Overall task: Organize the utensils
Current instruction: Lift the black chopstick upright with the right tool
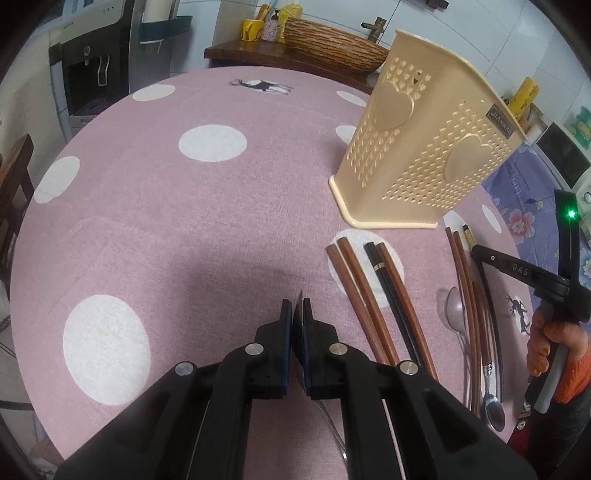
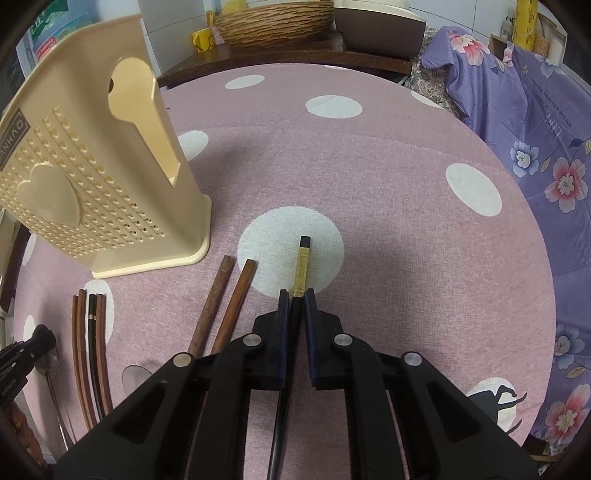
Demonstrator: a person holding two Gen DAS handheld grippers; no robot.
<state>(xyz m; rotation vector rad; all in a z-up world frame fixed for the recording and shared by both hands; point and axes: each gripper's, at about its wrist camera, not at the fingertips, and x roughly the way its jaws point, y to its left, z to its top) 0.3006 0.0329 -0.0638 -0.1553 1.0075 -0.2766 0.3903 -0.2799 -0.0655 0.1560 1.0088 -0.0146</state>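
A cream perforated utensil holder [image 1: 417, 147] stands on the pink dotted tablecloth; it also shows at the left of the right wrist view [image 2: 92, 177]. My left gripper [image 1: 297, 306] is shut on a thin metal utensil whose handle runs back under it. To its right lie several brown chopsticks [image 1: 360, 295], a black chopstick [image 1: 391, 284] and metal spoons [image 1: 493, 402]. My right gripper [image 2: 296, 301] is shut on a black chopstick with a gold band [image 2: 303, 266]. Two brown chopsticks [image 2: 221, 306] lie just left of it.
A woven basket [image 1: 332, 48] and yellow cups [image 1: 253, 29] sit on a dark wooden shelf behind the table. A purple floral cloth [image 2: 535, 140] covers something at the right. A water dispenser [image 1: 92, 62] stands at the far left.
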